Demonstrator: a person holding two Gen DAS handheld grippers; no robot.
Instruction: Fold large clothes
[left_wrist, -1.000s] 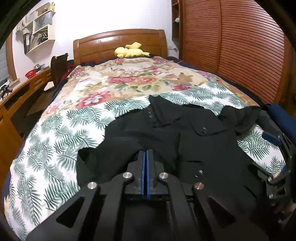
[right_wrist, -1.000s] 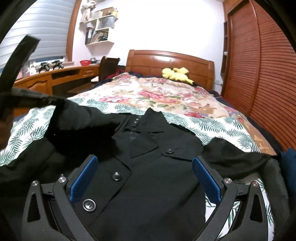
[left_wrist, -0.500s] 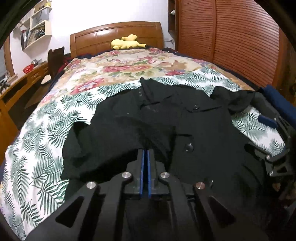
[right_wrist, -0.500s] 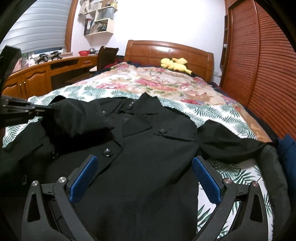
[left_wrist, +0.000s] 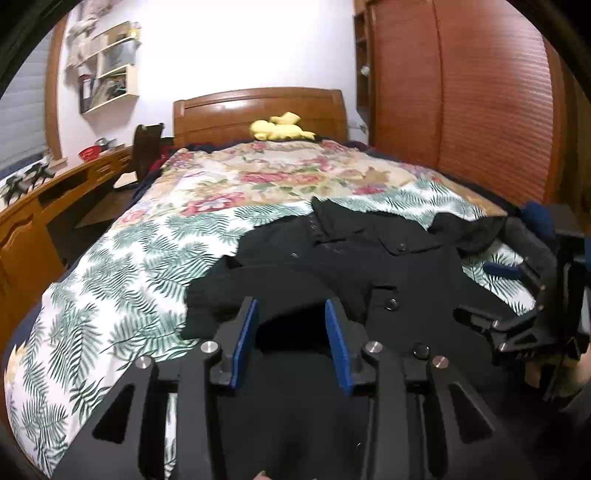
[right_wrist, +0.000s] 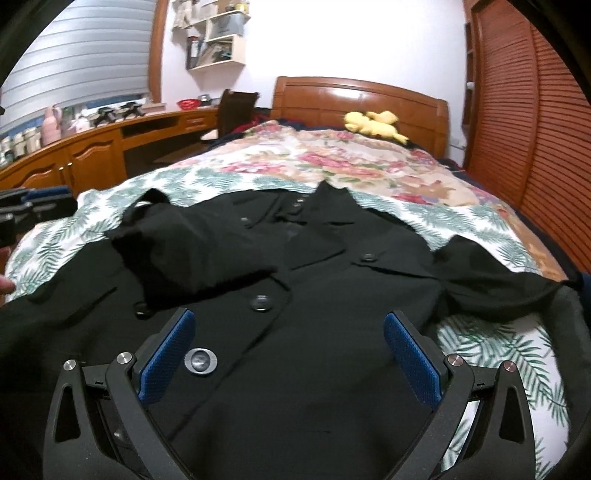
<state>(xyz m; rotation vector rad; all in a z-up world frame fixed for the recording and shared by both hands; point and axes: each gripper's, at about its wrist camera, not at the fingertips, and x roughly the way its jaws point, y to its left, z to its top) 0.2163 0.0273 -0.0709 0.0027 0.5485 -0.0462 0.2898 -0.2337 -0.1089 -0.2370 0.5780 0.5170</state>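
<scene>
Black coat (right_wrist: 295, 332) — buttoned, collar up, one sleeve folded across the front, on bed (left_wrist: 129, 277); left gripper (left_wrist: 291, 332) and right gripper (right_wrist: 288, 347) — both open, empty

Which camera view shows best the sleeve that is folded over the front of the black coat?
The right wrist view: the folded sleeve lies in full sight across the black coat, cuff edge visible. In the left wrist view the sleeve is partly hidden behind the open left gripper.

White wall, wooden headboard (left_wrist: 258, 109), louvred wardrobe doors (left_wrist: 491, 110), wall shelves (right_wrist: 218, 40), long desk (right_wrist: 96, 151).
</scene>
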